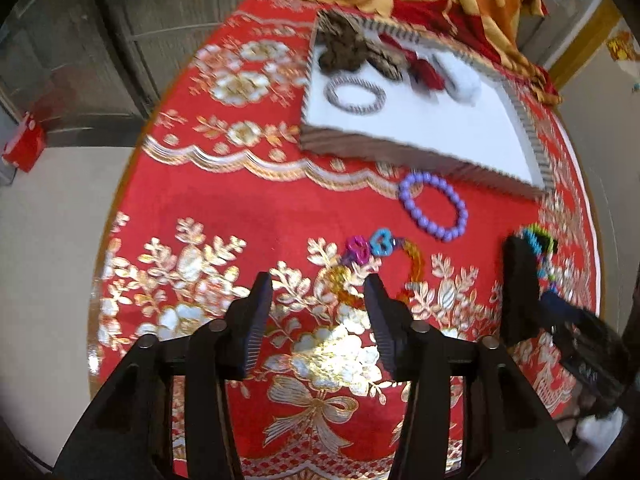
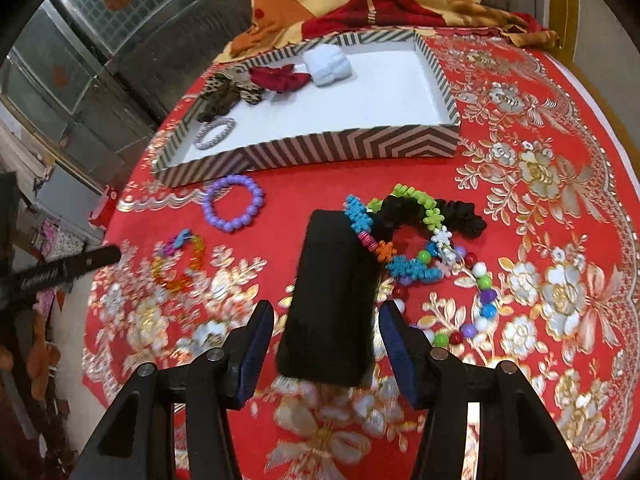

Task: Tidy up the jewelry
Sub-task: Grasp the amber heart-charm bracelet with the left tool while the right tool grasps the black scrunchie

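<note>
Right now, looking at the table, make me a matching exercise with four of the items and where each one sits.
Items:
1. purple bead bracelet
2. silver bangle
3. white scrunchie
4. black block

Places:
A. far side of the striped tray
B. between the right claw fingers
C. on the cloth, just outside the tray's front wall
D. near left corner inside the tray

Pairs: 1-C, 2-D, 3-A, 4-B

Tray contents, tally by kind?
Scrunchies: 3 (brown scrunchie, red scrunchie, white scrunchie)
Bracelets: 1 (silver bracelet)
Total: 4; the brown one may be two bunched together.
</note>
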A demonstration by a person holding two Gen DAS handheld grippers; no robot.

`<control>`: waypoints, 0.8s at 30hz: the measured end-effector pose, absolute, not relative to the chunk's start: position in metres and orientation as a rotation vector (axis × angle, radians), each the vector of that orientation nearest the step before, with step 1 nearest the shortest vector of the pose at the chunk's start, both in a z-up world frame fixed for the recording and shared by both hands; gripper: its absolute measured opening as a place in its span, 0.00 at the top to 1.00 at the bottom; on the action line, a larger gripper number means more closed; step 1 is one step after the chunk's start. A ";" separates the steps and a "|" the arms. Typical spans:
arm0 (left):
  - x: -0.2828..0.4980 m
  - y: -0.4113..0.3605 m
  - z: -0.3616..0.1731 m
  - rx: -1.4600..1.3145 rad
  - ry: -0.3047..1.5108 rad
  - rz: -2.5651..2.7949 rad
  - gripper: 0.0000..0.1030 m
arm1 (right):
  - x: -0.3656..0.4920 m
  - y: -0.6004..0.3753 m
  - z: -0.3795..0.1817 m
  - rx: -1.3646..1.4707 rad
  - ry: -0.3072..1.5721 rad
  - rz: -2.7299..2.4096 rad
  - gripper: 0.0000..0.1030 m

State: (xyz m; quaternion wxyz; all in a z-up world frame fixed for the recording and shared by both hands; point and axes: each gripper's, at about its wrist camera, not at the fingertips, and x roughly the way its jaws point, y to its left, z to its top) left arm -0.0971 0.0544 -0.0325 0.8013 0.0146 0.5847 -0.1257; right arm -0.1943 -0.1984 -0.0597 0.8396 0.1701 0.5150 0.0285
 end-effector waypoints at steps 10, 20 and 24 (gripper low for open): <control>-0.089 0.040 -0.063 0.097 1.306 -0.237 0.53 | -0.183 -0.194 -0.077 0.334 1.129 0.071 0.49; -0.087 0.028 -0.075 0.147 1.293 -0.219 0.54 | -0.179 -0.190 -0.078 0.305 1.110 0.071 0.49; -0.088 0.026 -0.074 0.153 1.269 -0.233 0.75 | -0.180 -0.188 -0.077 0.271 1.111 0.081 0.62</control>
